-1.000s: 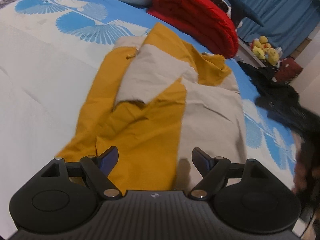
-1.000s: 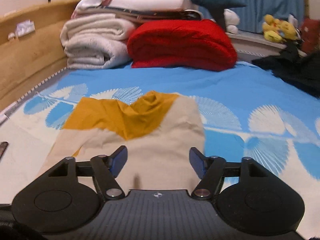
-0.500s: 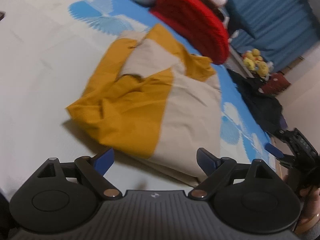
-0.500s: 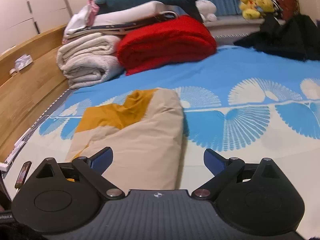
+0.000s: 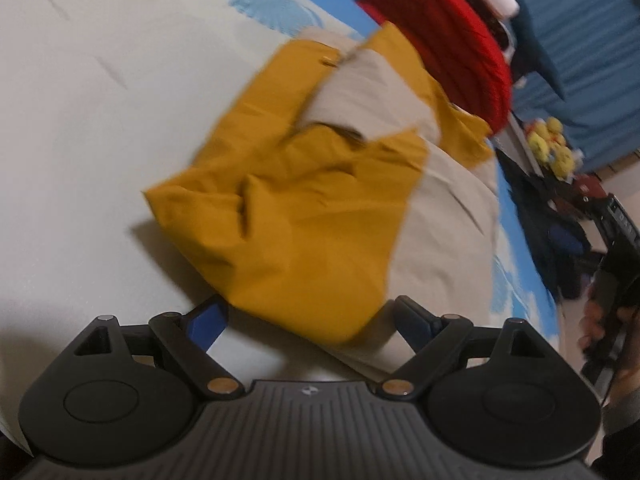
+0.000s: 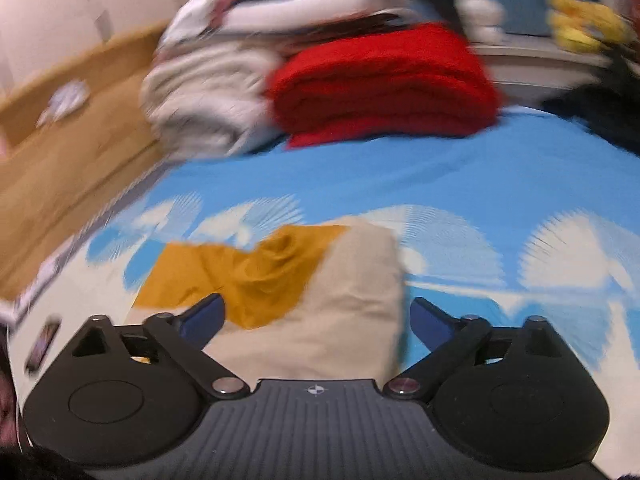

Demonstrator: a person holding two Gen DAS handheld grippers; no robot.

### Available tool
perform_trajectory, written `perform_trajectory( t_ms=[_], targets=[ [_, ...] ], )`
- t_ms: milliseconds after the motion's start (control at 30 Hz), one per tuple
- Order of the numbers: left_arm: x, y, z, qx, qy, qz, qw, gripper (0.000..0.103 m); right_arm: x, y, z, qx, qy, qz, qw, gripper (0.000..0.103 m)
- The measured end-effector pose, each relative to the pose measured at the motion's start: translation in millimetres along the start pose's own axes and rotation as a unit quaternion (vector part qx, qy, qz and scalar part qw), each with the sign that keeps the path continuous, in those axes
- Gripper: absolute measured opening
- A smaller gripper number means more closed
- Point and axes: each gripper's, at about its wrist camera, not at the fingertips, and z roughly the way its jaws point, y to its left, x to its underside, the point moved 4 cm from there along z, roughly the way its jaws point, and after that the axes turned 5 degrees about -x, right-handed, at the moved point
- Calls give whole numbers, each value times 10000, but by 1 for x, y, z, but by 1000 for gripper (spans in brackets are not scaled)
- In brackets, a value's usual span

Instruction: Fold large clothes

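- Left wrist view: garment (image 5: 304,216) (mustard and beige) lies part-folded on bed (image 5: 80,120), short of red blanket (image 5: 444,52); mustard flap rumpled.
- Left gripper (image 5: 308,316) wide, holding nothing.
- Right gripper (image 6: 316,316) has just been closing slightly, nothing between; final folds likely remain.

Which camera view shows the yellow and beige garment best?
The left wrist view: the yellow and beige garment fills the middle, its folded layers visible, only slightly blurred. The right wrist view shows it lower, more blurred, partly hidden behind the gripper.
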Motion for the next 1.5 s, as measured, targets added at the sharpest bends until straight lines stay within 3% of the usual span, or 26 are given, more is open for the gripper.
perform_trajectory(
  t_ms=[67, 100, 133, 233, 333, 467, 567, 600, 633, 667, 700, 767, 900, 1033, 1133, 1167, 1200, 1233, 1300, 1333, 1500],
  targets=[
    [-3, 7, 3, -177, 3, -133, 9998, 93, -8, 13, 33, -251, 424, -341, 9982, 62],
    [-4, 10, 4, -250, -15, -180, 9995, 93, -9, 17, 50, -211, 632, -453, 9967, 44],
    [-6, 12, 4, -288, -69, -186, 9994, 93, -9, 20, 68, -193, 839, -550, 9948, 36],
    [-13, 15, 0, -494, -263, -61, 9984, 93, -16, 20, 113, -107, 938, -618, 9936, 32],
    [-19, 22, -1, -710, -410, -15, 9966, 93, -33, 3, 145, -75, 748, 11, 9972, 31],
    [-23, 23, 1, -737, -465, -29, 9962, 95, -41, -17, 176, -113, 615, 738, 9953, 31],
    [-21, 20, 3, -735, -469, 72, 9962, 98, -47, -21, 168, -351, 410, 1045, 9931, 41],
    [-21, 20, 2, -665, -450, 31, 9968, 100, -51, -22, 158, -500, 255, 990, 9935, 58],
    [-21, 21, 2, -540, -412, -73, 9977, 101, -56, -24, 145, -587, 79, 860, 9945, 84],
    [-21, 23, 3, -355, -351, -229, 9985, 101, -61, -27, 132, -568, -88, 703, 9959, 97],
    [-22, 23, 5, -201, -285, -363, 9987, 101, -64, -32, 122, -483, -218, 560, 9970, 102],
    [-24, 27, 6, -99, -227, -590, 9979, 101, -63, -50, 110, -212, -122, 396, 9989, 102],
    [-34, 33, 10, -8, -252, -1040, 9943, 101, -44, -99, 114, 167, 314, 1033, 9940, 102],
    [-46, 36, 20, 169, -245, -1532, 9877, 103, -15, -120, 143, -410, 820, 2058, 9743, 102],
    [-54, 36, 27, 265, -231, -1699, 9848, 102, -11, -112, 163, -834, 752, 2393, 9644, 102],
    [-57, 37, 28, 257, -326, -1759, 9835, 90, -12, -108, 168, -658, 761, 2314, 9676, 102],
    [-60, 37, 28, 198, -432, -1728, 9838, 57, -14, -101, 171, -575, 811, 2120, 9722, 96],
    [-62, 36, 31, 286, -400, -1655, 9850, 44, -15, -93, 171, -445, 825, 1860, 9781, 76],
    [-66, 34, 34, 196, -419, -1591, 9862, 31, -16, -83, 163, -421, 683, 1507, 9853, 56],
    [-69, 30, 34, 96, -436, -1424, 9888, 30, -14, -84, 157, -418, 579, 1461, 9867, 49],
    [-114, 5, 49, -128, -333, -630, 9974, 24, 6, -104, 108, -48, -46, 1781, 9840, 41]
  ],
)
